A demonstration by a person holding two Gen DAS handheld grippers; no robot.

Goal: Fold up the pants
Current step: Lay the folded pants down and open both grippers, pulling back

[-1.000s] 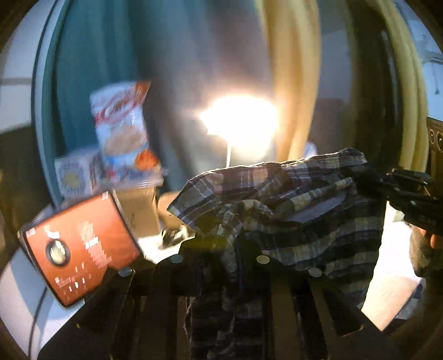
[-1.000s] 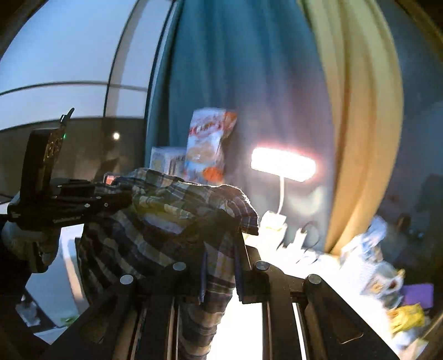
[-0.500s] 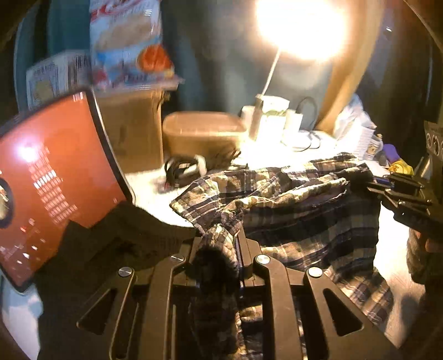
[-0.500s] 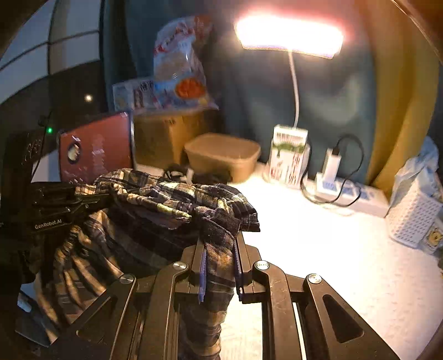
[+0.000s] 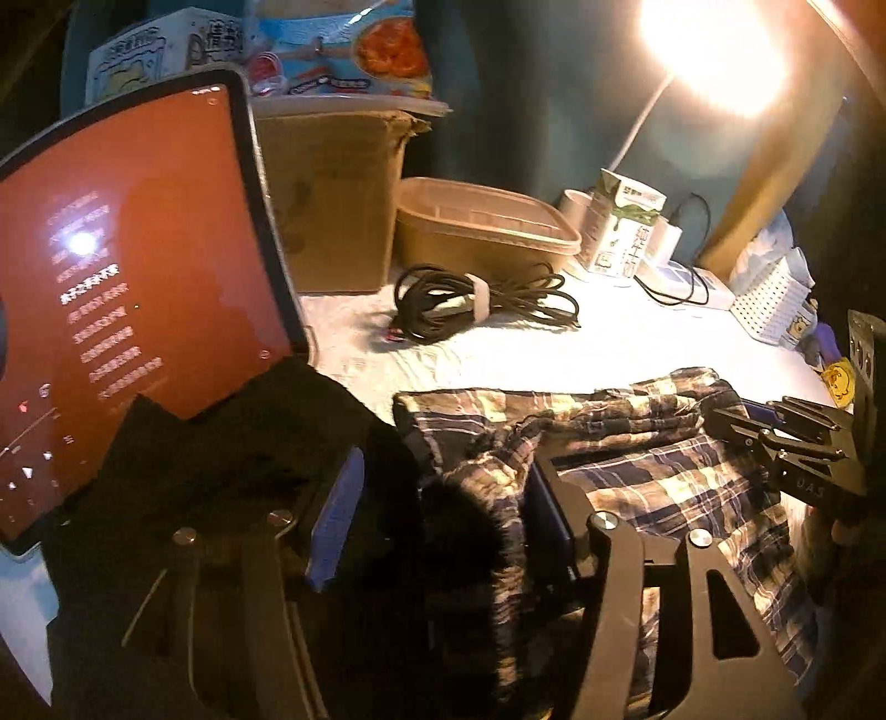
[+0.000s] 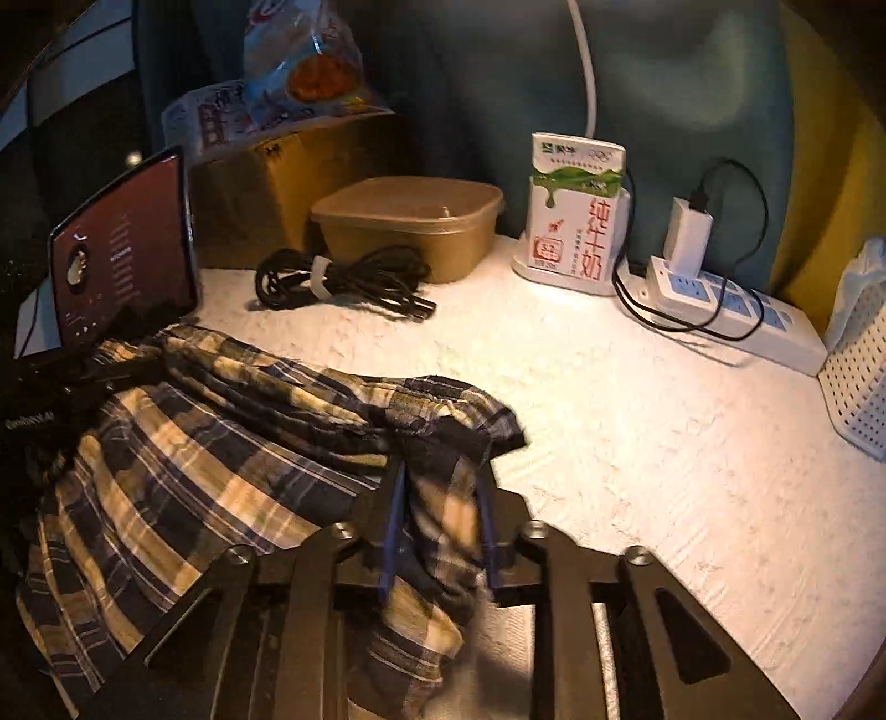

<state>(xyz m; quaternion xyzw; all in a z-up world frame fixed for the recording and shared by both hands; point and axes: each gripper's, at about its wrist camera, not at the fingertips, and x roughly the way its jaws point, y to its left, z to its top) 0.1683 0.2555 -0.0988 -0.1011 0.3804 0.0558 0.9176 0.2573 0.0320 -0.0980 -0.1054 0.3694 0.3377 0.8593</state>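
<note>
The plaid pants (image 5: 653,471) lie bunched on the white table, stretched between my two grippers; they also show in the right wrist view (image 6: 221,443). My left gripper (image 5: 443,498) has its jaws spread wide, with a fold of the plaid cloth lying loose between them. My right gripper (image 6: 440,498) still has a corner of the pants between its blue pads, with a small gap showing. The right gripper shows at the right edge of the left wrist view (image 5: 786,443).
An orange-screened tablet (image 5: 127,288) stands at the left behind dark cloth (image 5: 238,443). A coiled black cable (image 6: 338,282), a brown tub (image 6: 410,221), a milk carton (image 6: 576,221), a power strip (image 6: 736,315) and a white basket (image 6: 858,382) line the back. A lamp (image 5: 714,50) glares.
Both grippers came down from mid-air to the table with the pants. The left gripper opened and the cloth now lies loose between its jaws. The right pads have parted slightly.
</note>
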